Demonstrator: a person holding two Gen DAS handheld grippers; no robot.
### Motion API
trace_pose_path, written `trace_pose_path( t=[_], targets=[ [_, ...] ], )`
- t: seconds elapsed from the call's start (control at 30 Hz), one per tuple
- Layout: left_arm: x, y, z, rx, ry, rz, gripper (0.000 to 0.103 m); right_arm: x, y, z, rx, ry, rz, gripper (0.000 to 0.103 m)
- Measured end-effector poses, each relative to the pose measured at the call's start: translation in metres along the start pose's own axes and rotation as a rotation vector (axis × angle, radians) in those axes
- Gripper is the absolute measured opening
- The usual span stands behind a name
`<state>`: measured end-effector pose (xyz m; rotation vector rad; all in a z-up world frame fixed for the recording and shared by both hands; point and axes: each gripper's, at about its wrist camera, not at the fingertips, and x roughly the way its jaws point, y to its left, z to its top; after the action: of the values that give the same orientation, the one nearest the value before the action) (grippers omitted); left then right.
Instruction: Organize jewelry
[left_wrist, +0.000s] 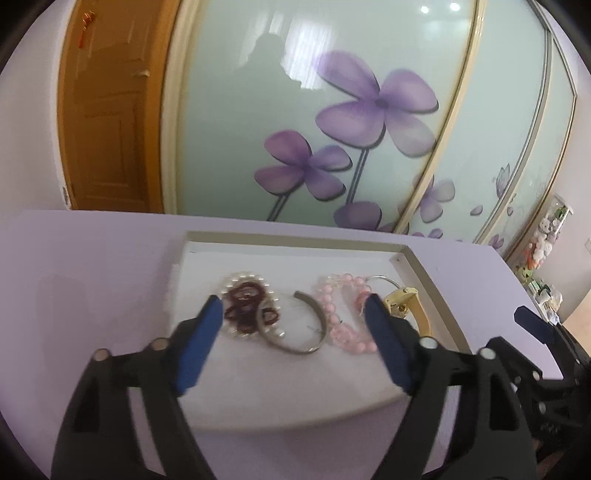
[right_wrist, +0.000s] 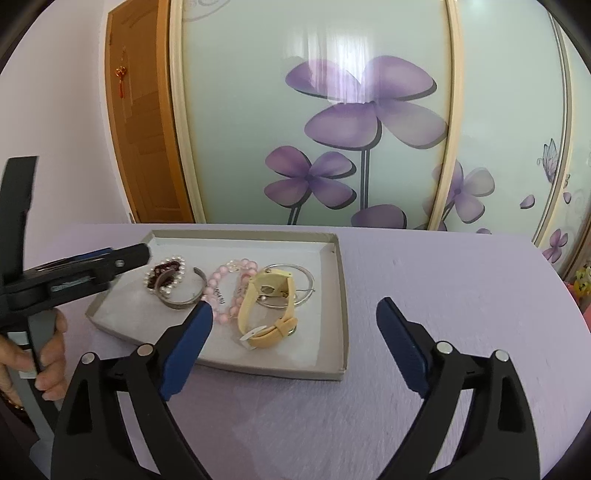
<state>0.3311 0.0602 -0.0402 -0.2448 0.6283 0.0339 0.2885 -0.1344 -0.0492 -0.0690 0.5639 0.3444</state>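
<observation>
A shallow grey tray (left_wrist: 295, 238) with a white lining lies on the lavender table. In it, from left to right, are a pearl-rimmed dark red ornament (left_wrist: 243, 302), a silver cuff bangle (left_wrist: 322, 317), a pink bead bracelet (left_wrist: 341, 291), a thin silver hoop (left_wrist: 384, 278) and a pale yellow watch (left_wrist: 400, 299). My left gripper (left_wrist: 292, 306) hovers open over the tray's near left part, with nothing between its pads. In the right wrist view the same tray (right_wrist: 341, 295) holds the watch (right_wrist: 269, 284) and the bracelet (right_wrist: 218, 280). My right gripper (right_wrist: 294, 306) is open and empty above the tray's near right corner.
A hand (right_wrist: 51, 354) holds the left gripper (right_wrist: 142, 253) at the tray's far left corner. Bare lavender tabletop (right_wrist: 443, 280) lies to the right of the tray. Behind the table stand sliding doors with purple flowers (right_wrist: 369, 122) and a wooden door (left_wrist: 107, 122). Small toys (left_wrist: 543, 251) sit at the far right.
</observation>
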Motion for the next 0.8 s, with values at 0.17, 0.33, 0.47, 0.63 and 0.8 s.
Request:
trace_pose_path(
  t=[0.17,0.33,0.47,0.63,0.8],
  targets=[
    [-0.049,0.009,-0.013,0.002,-0.068,0.011,0.094,-0.018,0.012,-0.003,-0.010,-0.018,0.023,0.094],
    [-0.093,0.015,-0.036,0.003,-0.142,0.027,0.099,-0.033,0.027,-0.014,-0.009,-0.030,0.050,0.096],
    [-0.110,0.018,-0.051,-0.001,-0.174,0.043,0.099,-0.041,0.036,-0.028,-0.003,-0.028,0.046,0.096],
    [-0.123,0.016,-0.068,0.032,-0.190,0.050,0.101,-0.051,0.038,-0.041,0.013,-0.013,0.038,0.099],
    [-0.128,0.008,-0.085,0.079,-0.194,0.074,0.101,-0.059,0.036,-0.054,0.043,-0.020,0.029,0.102]
  ],
)
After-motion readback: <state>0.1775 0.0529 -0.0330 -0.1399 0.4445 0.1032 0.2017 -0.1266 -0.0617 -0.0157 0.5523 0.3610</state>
